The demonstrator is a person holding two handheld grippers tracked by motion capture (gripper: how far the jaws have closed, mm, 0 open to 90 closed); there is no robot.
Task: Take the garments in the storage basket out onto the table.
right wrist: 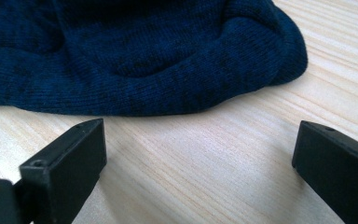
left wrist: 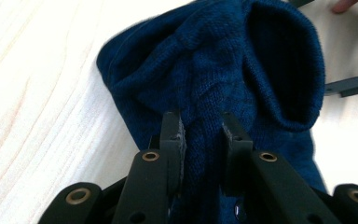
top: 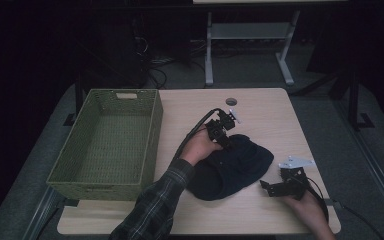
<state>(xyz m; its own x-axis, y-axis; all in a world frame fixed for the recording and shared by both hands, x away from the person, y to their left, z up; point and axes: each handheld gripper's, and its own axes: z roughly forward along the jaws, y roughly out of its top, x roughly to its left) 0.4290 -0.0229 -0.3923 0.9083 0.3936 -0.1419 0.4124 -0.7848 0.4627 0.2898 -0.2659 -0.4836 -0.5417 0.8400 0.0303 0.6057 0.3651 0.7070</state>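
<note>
Left gripper (left wrist: 204, 133) is clamped on a fold of the dark blue knit hat (left wrist: 223, 70); right gripper (right wrist: 198, 154) stands apart (2 jaws wide), just beside it.

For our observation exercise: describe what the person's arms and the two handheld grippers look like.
Both grippers are black with two blocky jaws. The left gripper trails a thick black cable; its arm wears a dark plaid sleeve. The right gripper carries a grey three-cornered plate and a black cable.

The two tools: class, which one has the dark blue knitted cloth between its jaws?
The left tool: a fold of the blue knitted cloth sits pinched between its jaws. The right tool stands wide open over bare table, short of the cloth's edge.
</note>
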